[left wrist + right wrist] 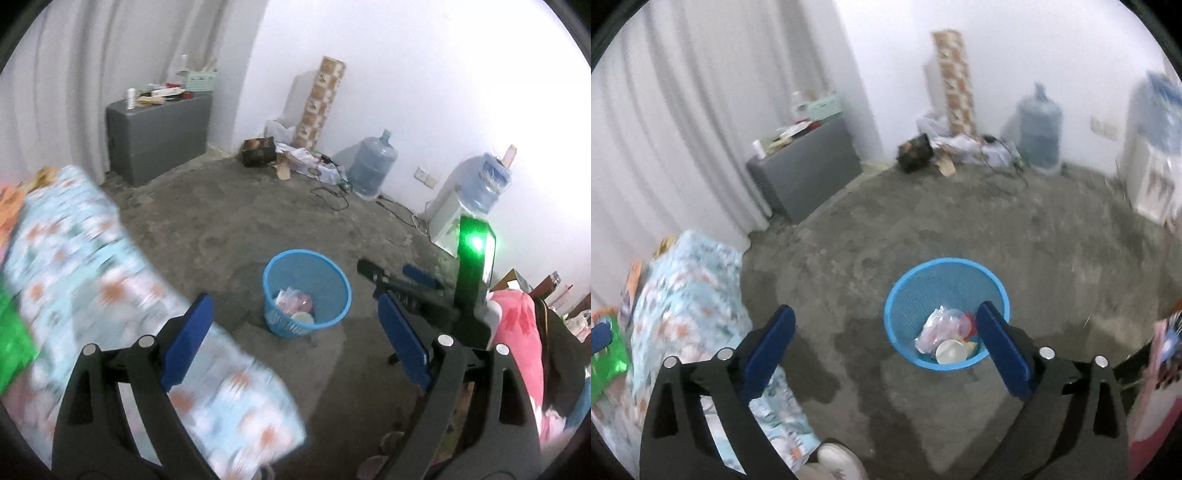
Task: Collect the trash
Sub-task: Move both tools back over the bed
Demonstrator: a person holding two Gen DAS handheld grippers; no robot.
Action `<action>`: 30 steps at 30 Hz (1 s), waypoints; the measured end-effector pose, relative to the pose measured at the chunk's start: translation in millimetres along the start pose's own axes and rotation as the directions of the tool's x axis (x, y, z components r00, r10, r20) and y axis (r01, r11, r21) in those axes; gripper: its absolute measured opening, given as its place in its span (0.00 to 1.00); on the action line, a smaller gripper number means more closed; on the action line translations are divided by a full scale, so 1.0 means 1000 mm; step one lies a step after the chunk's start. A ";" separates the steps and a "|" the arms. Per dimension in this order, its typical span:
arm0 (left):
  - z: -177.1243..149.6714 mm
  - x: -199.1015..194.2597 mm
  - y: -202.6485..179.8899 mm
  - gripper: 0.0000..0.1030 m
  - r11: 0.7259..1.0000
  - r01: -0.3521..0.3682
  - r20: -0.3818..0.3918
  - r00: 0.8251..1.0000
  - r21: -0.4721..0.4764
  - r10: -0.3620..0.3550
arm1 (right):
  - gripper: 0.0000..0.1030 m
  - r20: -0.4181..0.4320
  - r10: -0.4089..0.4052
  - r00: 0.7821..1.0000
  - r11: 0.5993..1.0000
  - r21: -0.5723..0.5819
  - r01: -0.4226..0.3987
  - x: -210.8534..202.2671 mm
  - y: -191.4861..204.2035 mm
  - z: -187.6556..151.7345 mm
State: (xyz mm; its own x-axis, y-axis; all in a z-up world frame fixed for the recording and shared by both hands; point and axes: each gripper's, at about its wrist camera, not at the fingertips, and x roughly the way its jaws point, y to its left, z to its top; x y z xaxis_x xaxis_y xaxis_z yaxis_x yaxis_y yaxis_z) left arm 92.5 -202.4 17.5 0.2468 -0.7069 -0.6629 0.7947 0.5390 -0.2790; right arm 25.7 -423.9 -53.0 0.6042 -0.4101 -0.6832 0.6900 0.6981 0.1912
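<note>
A blue mesh trash basket [334,273] stands on the concrete floor; it also shows in the right wrist view [905,291]. It holds crumpled plastic wrappers [936,325], a white cup [949,350] and something red. My left gripper [295,314] is open and empty, above and in front of the basket. My right gripper [886,325] is open and empty, its right finger [1001,339] over the basket's near rim. The right gripper also shows in the left wrist view [399,273], beyond the basket to the right, fingers apart.
A bed with a light-blue floral cover [92,266] fills the left. A grey cabinet [159,136] with clutter stands at the curtain. Boxes and bags [291,155], a water jug [373,166] and a dispenser [465,206] line the far wall. Pink cloth [517,332] is at right.
</note>
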 end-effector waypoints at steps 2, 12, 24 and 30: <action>-0.014 -0.024 0.017 0.84 1.000 -0.014 0.017 1.000 -0.015 0.014 | 0.94 0.018 -0.076 0.997 0.995 -0.061 0.077 -0.011 0.023 0.000; -0.098 -0.148 0.115 0.84 0.964 -0.198 0.169 0.959 -0.180 0.229 | 0.94 0.041 0.044 0.998 0.942 -0.335 -0.027 -0.057 0.130 -0.004; -0.172 -0.230 0.176 0.84 0.871 -0.313 0.265 0.865 -0.380 0.426 | 0.94 -0.229 0.642 0.732 0.766 0.141 -0.627 -0.043 0.211 -0.014; -0.186 -0.250 0.200 0.84 0.834 -0.347 0.296 0.818 -0.428 0.493 | 0.83 -0.358 0.826 0.435 0.542 0.298 -0.786 -0.039 0.279 -0.052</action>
State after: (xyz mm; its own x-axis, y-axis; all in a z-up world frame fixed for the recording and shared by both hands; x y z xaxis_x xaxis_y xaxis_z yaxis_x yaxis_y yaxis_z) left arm 86.6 166.7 -1.8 0.7579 -0.4485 -0.4738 0.3400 0.8913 -0.2998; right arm 174.4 -182.7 -9.4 0.6901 0.6088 -0.3912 0.0182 0.5258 0.8504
